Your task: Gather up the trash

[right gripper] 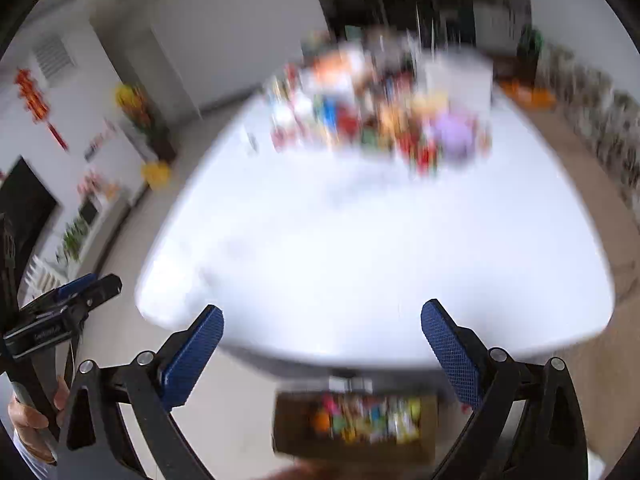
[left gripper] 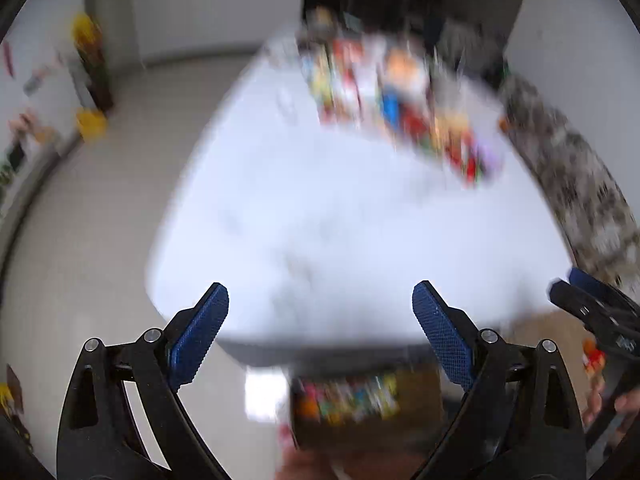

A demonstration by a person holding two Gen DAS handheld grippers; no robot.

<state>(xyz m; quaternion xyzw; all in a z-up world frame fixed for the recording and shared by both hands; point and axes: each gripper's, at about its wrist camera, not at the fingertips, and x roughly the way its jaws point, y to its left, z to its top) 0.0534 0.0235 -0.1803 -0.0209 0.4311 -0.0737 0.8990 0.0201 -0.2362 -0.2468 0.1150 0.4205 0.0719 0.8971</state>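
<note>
Both grippers hang spread apart, empty — left gripper (left gripper: 321, 304) and right gripper (right gripper: 322, 322) — above a white table (right gripper: 360, 248). Colourful trash (right gripper: 372, 120) (blurred) is piled at its far end; a cardboard box (right gripper: 354, 424) holds more below.

Both wrist views: high, facing down, sharing white table (left gripper: 320, 208) (right gripper: 360, 240).

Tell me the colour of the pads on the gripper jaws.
Blue, with a fine textured grid, on black frames. The left gripper pads show it best in the left wrist view.
</note>
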